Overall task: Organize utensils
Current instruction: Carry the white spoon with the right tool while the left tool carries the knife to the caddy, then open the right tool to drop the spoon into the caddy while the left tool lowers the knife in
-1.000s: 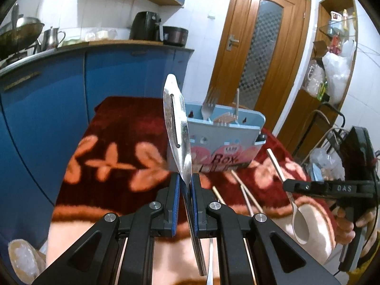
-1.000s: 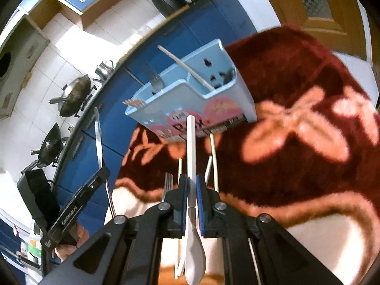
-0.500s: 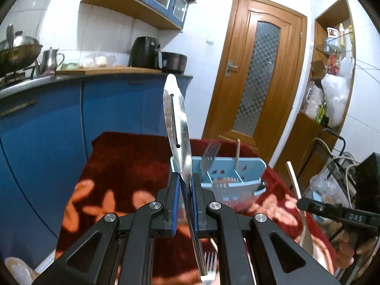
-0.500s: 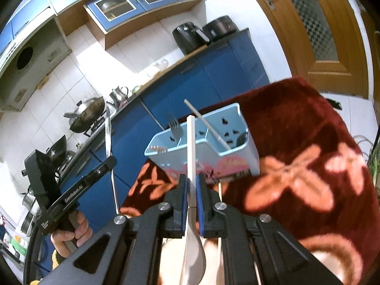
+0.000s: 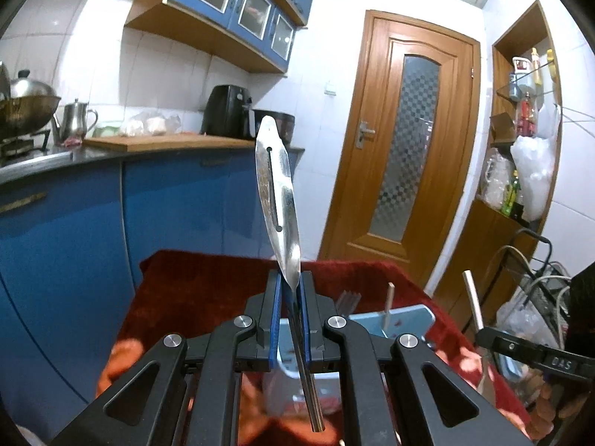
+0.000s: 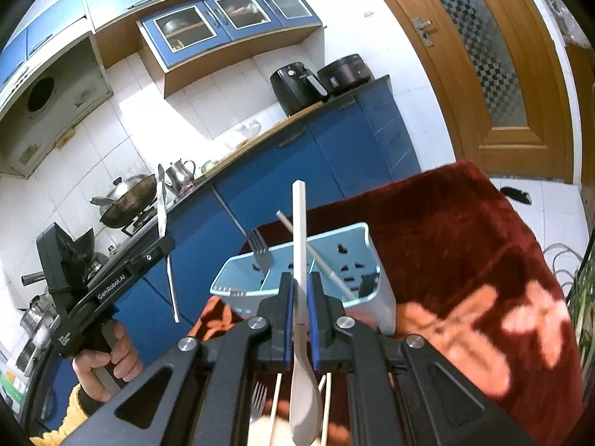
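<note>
My left gripper (image 5: 289, 286) is shut on a flat metal knife (image 5: 279, 200) with a slot in its blade, blade pointing up. The right wrist view shows that left gripper (image 6: 163, 245) at the left, held by a hand. My right gripper (image 6: 301, 286) is shut on a white spoon (image 6: 299, 230), handle up and bowl hanging below the fingers. Just beyond it stands the light blue utensil caddy (image 6: 366, 245), holding a fork (image 6: 256, 249) and a pale stick. In the left wrist view the caddy (image 5: 409, 316) sits low, partly hidden by my fingers.
The caddy stands on a table under a dark red flowered cloth (image 6: 465, 245). A fork (image 6: 258, 401) and chopsticks (image 6: 275, 405) lie on the cloth below my right gripper. Blue cabinets (image 5: 74, 223) run along the left, a wooden door (image 5: 409, 148) stands behind, and shelves are at the right.
Both grippers have risen and tilted up with their utensils still held. The caddy and cloth have dropped lower in both views.
</note>
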Tool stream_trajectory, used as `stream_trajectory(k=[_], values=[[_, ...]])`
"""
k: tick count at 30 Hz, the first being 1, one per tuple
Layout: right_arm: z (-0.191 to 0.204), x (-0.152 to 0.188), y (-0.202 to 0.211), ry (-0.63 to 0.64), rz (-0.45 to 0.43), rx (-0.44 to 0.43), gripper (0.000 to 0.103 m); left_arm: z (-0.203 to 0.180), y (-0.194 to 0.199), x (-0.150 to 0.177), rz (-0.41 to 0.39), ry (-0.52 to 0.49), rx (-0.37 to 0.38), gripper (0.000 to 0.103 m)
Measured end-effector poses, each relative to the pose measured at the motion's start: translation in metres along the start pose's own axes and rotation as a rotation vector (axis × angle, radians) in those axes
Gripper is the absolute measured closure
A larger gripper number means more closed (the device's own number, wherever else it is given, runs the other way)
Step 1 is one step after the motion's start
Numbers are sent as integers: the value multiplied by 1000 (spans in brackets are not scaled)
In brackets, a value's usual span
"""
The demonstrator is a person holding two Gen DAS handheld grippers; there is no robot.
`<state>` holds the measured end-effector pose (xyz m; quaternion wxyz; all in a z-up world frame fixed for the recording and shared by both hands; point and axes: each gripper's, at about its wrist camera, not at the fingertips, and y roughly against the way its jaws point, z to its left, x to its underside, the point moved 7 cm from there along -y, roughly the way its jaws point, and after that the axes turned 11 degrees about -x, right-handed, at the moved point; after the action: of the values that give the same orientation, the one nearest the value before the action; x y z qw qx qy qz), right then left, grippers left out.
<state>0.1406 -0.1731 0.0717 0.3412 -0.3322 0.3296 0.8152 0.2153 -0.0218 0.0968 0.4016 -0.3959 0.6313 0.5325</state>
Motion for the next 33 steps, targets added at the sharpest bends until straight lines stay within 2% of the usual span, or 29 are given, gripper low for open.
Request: stream_trajectory(k=[9, 22, 33], values=[[2, -22, -14, 69, -54, 24, 94, -8, -23, -13, -91, -10, -53, 94], [-2, -46, -48, 219, -174, 75, 94, -16, -38, 12, -156, -4, -57, 94], [-12, -42, -80, 312, -192, 111, 94, -20, -49, 32, -146, -8, -13, 94]])
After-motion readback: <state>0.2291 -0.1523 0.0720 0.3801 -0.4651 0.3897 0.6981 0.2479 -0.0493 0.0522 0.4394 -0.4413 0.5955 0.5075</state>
